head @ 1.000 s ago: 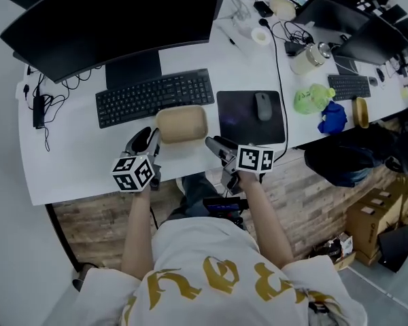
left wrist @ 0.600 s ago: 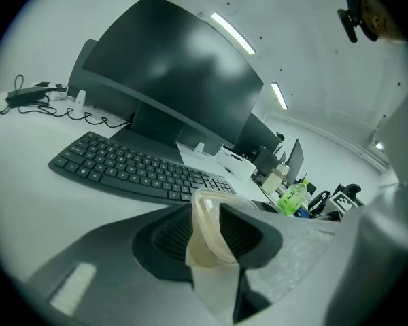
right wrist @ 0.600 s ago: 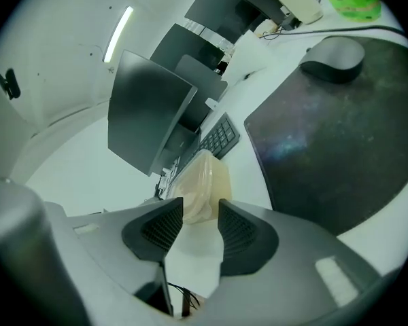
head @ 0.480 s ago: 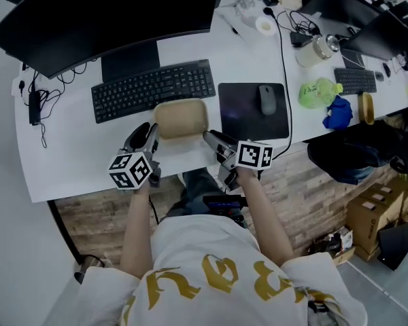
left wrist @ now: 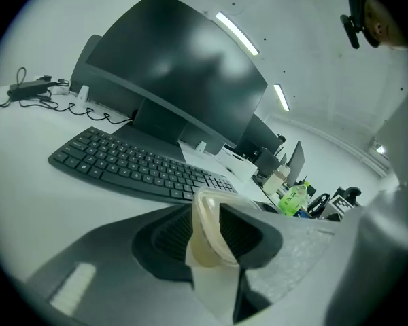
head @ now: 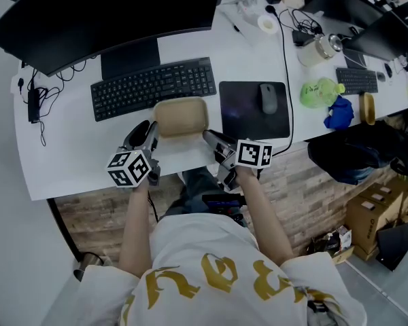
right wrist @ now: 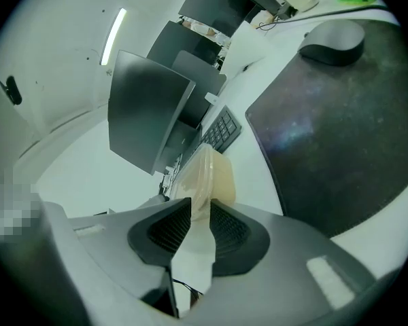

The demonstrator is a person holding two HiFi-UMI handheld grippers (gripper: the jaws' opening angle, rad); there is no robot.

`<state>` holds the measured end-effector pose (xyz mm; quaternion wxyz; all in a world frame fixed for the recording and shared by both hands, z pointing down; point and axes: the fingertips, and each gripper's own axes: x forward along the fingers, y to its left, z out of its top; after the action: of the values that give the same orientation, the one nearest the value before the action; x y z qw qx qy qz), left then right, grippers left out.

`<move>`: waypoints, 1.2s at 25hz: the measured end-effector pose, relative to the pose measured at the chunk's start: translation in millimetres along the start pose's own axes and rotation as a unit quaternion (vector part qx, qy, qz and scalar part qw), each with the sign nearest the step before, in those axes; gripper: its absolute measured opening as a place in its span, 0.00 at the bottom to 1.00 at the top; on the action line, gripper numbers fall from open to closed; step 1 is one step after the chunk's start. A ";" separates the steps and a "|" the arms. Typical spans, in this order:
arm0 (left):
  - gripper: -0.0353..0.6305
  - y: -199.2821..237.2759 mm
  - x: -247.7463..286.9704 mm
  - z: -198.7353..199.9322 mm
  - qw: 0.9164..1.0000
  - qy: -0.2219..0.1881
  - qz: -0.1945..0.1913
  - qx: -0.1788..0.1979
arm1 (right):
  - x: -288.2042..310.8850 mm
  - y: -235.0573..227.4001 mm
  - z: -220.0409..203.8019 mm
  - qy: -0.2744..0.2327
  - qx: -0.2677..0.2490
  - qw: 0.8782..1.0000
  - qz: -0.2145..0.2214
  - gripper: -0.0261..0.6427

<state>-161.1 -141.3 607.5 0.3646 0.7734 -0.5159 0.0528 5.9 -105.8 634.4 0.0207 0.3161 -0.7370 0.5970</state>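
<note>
Lying on the white worktop (head: 75, 148) just near the black keyboard (head: 153, 87), the tan thin-walled plastic lidded box (head: 181, 116) looks light and flexible. The left tool (head: 148, 133) and right tool (head: 211, 139) each pinch its stiffer rim, at opposite ends.

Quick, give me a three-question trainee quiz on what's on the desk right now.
1. True or false: the left tongs grip the box by its rim.
2. What lies on the mouse pad? A) a mouse B) a cup C) a phone
3. Fill in: between the box and the monitor lies the ____.

Key: 1 true; 2 A; 3 keyboard.
</note>
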 end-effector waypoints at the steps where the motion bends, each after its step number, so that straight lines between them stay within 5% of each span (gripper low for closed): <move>1: 0.22 -0.3 0.3 -0.3 1.000 0.001 -0.001 0.001 | 0.2 0.1 -0.1 0.000 0.002 1.000 0.001 0.21; 30: 0.24 -6.7 2.8 -6.3 0.999 0.001 -0.036 -0.029 | -3.0 7.4 -0.9 0.006 0.006 1.000 0.004 0.15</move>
<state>-152.3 -138.2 610.0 0.3892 0.7805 -0.4885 0.0254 4.3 -103.0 627.0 0.0210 0.3094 -0.7346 0.6035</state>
